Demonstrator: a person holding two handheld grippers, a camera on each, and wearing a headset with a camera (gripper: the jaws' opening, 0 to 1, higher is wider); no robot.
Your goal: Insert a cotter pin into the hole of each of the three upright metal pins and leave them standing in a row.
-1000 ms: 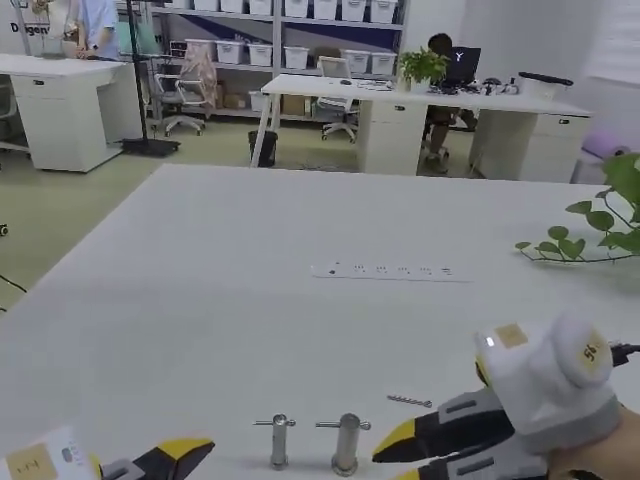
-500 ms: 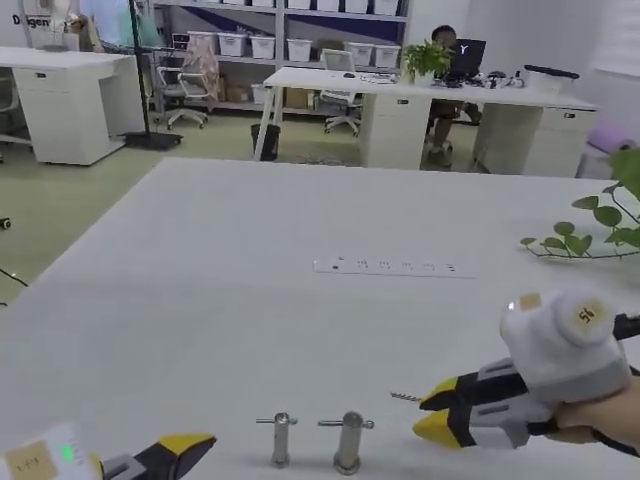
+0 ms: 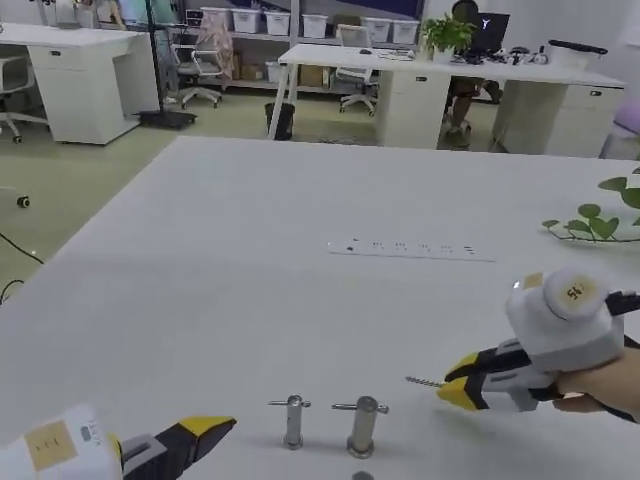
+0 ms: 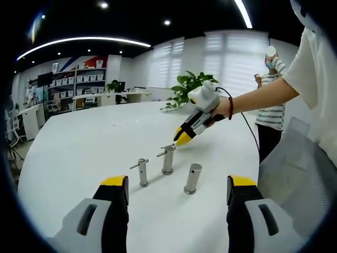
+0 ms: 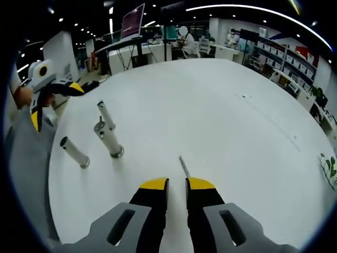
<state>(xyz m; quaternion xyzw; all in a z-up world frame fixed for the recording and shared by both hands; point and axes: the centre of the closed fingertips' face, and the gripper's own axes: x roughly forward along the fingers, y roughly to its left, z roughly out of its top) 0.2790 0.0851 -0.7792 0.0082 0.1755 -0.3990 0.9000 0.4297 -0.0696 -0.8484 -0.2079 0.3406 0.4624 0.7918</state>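
Steel cotter pin (image 5: 184, 166) pinched in the right gripper (image 5: 177, 182), with one upright pin left to fit.
A slim fitted pin (image 4: 142, 171) and a thicker fitted pin (image 4: 168, 159) each carry a cotter; the bare pin (image 4: 192, 178) stands just beside them. The right gripper's jaws press nearly together on the cotter pin, to the bare pin's right and apart from it. The left gripper (image 4: 178, 184), spread wide and empty, hovers near the bare pin. Next, likely: line the cotter's tip with the bare pin's cross-hole and slide it through.
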